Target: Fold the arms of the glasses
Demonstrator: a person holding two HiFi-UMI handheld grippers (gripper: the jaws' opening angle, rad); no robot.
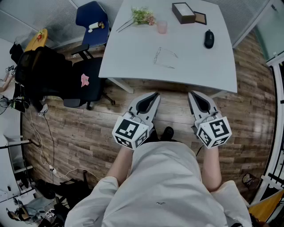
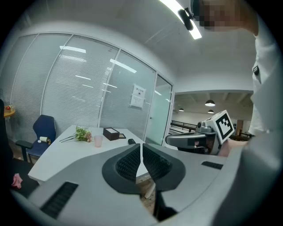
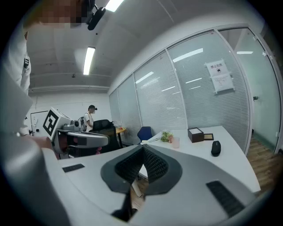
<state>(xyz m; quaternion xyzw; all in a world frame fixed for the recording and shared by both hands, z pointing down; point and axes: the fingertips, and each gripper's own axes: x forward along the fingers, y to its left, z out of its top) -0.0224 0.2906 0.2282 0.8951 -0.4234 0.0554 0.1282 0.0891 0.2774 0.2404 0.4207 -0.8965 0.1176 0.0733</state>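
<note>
The glasses (image 1: pixel 163 58), thin-framed with both arms spread open, lie on the white table (image 1: pixel 128 53) in the head view, a little before its middle. Both grippers hang in front of the table's near edge, over the wooden floor, well short of the glasses. My left gripper (image 1: pixel 155 94) has its jaws pressed together with nothing between them, as the left gripper view shows (image 2: pixel 141 152). My right gripper (image 1: pixel 191 93) is likewise shut and empty (image 3: pixel 142 152). The glasses cannot be made out in either gripper view.
On the table's far side stand a black box (image 1: pixel 183 12), a pink cup (image 1: pixel 162 26), a flower sprig (image 1: pixel 142 16) and a black mouse (image 1: pixel 209 38). A blue chair (image 1: pixel 92 20) and a black office chair (image 1: pixel 86 80) stand left of the table.
</note>
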